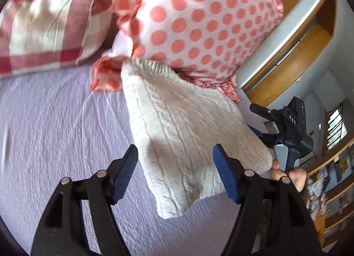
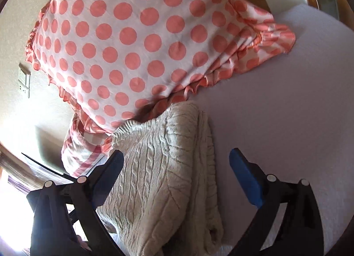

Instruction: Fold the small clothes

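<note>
Both tongs gaping wide, left gripper (image 1: 176,172), right gripper (image 2: 177,176), empty, poised over folded cream knit (image 1: 183,136).

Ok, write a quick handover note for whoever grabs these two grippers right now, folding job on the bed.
Left gripper: open, holding nothing, fingers either side of the cream cable-knit sweater.
Right gripper: open too, over the same sweater, nothing gripped.
Sweater lies on the lilac bedspread, already folded into a narrow bundle, its ribbed end against the polka-dot pillow; a red checked pillow sits beside that.
Done: at least one fold, layered edges visible.
Left: probably a final fold or tidy, then set aside. No other clothes in view.
</note>
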The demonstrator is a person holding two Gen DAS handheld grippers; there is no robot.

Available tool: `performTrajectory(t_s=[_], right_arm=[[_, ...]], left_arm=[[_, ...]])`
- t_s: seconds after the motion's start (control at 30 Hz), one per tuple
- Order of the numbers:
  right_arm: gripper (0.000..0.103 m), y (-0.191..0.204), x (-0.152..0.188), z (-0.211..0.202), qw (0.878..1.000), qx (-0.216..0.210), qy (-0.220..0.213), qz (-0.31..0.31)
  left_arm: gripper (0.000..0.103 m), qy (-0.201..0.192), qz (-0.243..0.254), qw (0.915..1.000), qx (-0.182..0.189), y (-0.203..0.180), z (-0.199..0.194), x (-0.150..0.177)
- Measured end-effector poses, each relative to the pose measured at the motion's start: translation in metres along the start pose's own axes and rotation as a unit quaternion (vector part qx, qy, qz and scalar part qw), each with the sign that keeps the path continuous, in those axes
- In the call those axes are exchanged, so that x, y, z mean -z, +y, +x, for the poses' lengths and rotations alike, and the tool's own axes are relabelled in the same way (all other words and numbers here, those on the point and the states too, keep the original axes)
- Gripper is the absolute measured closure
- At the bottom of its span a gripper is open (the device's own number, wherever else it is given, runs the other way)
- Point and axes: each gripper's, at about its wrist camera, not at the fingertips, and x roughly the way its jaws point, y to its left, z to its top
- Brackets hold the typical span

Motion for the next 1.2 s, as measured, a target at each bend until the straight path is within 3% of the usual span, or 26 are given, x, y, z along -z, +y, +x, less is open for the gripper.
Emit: performTrajectory(t_s=[0.13,0.27,0.3,0.33,0.37,0.47,0.5,0.6,0.67,0.73,0.8,0.83,0.9,0.93,0.97,1.0,1.03,1.1,1.2], right_arm=[[0.015,-0.003,0.005,0.014,0.999,-0.010,0.039,0.004],[0.024,-0.011,0.009,0.019,0.998,-0.030,0.050,0.012],[0.031,-0.014,0.010,0.020,0.998,-0.034,0.054,0.015],[0.049,-0.017,0.011,0.023,0.997,-0.037,0.057,0.020],[0.058,-0.019,0.013,0.026,0.996,-0.055,0.063,0.024],[0.064,-0.015,0.016,0.027,0.994,-0.084,0.063,0.024],[0.065,-0.010,0.017,0.025,0.993,-0.105,0.058,0.021],[0.069,0.023,0.024,0.028,0.985,-0.166,0.053,-0.012],[0.070,0.050,0.030,0.041,0.984,-0.161,0.063,-0.046],[0.070,0.071,0.038,0.066,0.985,-0.127,0.091,-0.074],[0.064,0.090,0.049,0.086,0.986,-0.061,0.097,-0.119],[0.054,0.098,0.053,0.085,0.985,-0.037,0.085,-0.145],[0.048,0.112,0.057,0.064,0.981,0.007,0.045,-0.189],[0.040,0.119,0.061,0.046,0.976,0.039,0.007,-0.213],[0.019,0.127,0.066,0.026,0.969,0.066,-0.034,-0.236],[0.006,0.133,0.074,0.005,0.960,0.081,-0.072,-0.256],[0.001,0.139,0.086,-0.016,0.951,0.086,-0.105,-0.279],[0.001,0.142,0.111,-0.046,0.939,0.072,-0.132,-0.308],[0.001,0.140,0.150,-0.057,0.938,0.078,-0.098,-0.322]], left_arm=[[0.031,0.048,-0.041,0.9974,0.034,0.015,0.029,-0.005],[0.025,0.058,-0.063,0.9947,0.057,0.021,0.048,-0.010],[0.024,0.058,-0.064,0.9944,0.061,0.021,0.051,-0.012],[0.024,0.056,-0.066,0.9943,0.063,0.021,0.054,-0.014],[0.026,0.053,-0.068,0.9941,0.065,0.021,0.056,-0.016],[0.053,0.052,-0.078,0.9938,0.059,0.028,0.061,-0.023],[0.061,0.049,-0.086,0.9926,0.070,0.032,0.055,-0.024],[0.063,0.027,-0.053,0.9960,0.067,0.033,0.014,-0.025],[0.063,0.006,-0.023,0.9987,0.045,0.038,-0.019,-0.022],[0.061,-0.004,-0.017,0.9998,0.005,0.053,-0.038,-0.020],[0.055,-0.001,-0.023,0.9989,-0.041,0.073,-0.039,-0.015],[0.053,0.005,-0.032,0.9984,-0.045,0.082,-0.034,-0.011],[0.050,-0.015,-0.047,0.9980,-0.040,0.088,-0.044,-0.003],[0.050,-0.029,-0.042,0.9975,-0.048,0.083,-0.055,0.001],[0.049,-0.047,-0.027,0.9966,-0.062,0.076,-0.070,0.007],[0.043,-0.067,-0.007,0.9947,-0.078,0.067,-0.086,0.017],[0.036,-0.082,0.013,0.9921,-0.094,0.060,-0.102,0.029],[0.009,-0.098,0.041,0.9855,-0.133,0.046,-0.125,0.056],[0.002,-0.093,0.069,0.9761,-0.184,0.028,-0.135,0.095]])
